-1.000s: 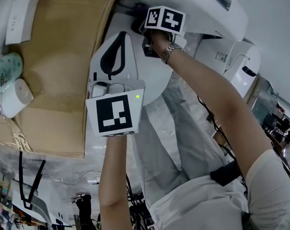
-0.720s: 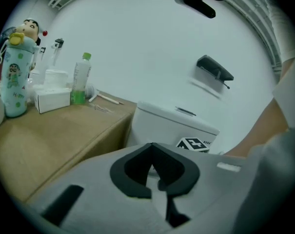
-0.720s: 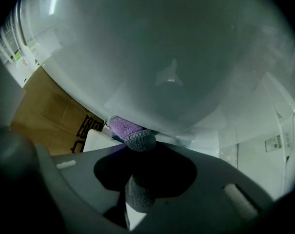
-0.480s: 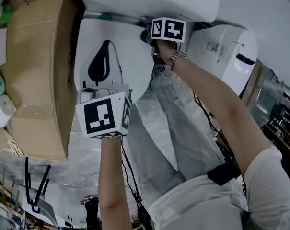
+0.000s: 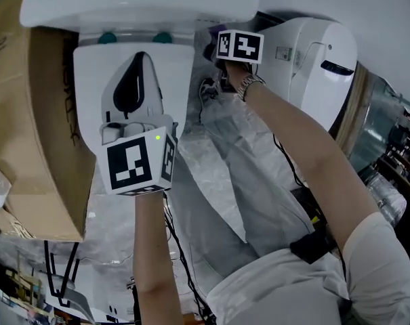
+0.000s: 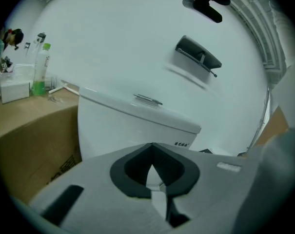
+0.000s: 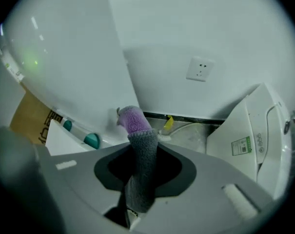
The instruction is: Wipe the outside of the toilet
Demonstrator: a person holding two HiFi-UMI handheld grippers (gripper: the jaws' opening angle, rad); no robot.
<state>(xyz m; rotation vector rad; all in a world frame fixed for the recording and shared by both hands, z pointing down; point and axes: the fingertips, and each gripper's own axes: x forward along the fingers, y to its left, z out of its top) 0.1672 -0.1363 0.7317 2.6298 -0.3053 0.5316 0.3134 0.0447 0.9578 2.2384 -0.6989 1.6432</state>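
Observation:
The white toilet shows in the head view with its tank (image 5: pixel 144 2) at the top and its closed lid (image 5: pixel 133 66) below. My right gripper (image 5: pixel 217 54) is by the toilet's rear right side, shut on a grey and purple cloth (image 7: pixel 140 150). The cloth's purple tip (image 7: pixel 132 118) touches the white toilet body beside the teal hinge caps (image 7: pixel 91 140). My left gripper (image 5: pixel 133 124) hovers over the front of the lid, its jaws together with nothing between them. The left gripper (image 6: pixel 154 177) points at the tank (image 6: pixel 132 126).
A cardboard box (image 5: pixel 28 127) stands close on the toilet's left, with bottles (image 6: pixel 40 67) on top. A second white unit (image 5: pixel 313 59) stands at the right. Crinkled plastic sheeting (image 5: pixel 218 168) covers the floor. A wall socket (image 7: pixel 199 69) and a hose (image 7: pixel 181 128) sit behind.
The head view has swung, so the toilet now stands upright in it. The right gripper, still holding the cloth, has shifted along the toilet's rear right side. The left gripper stays over the lid.

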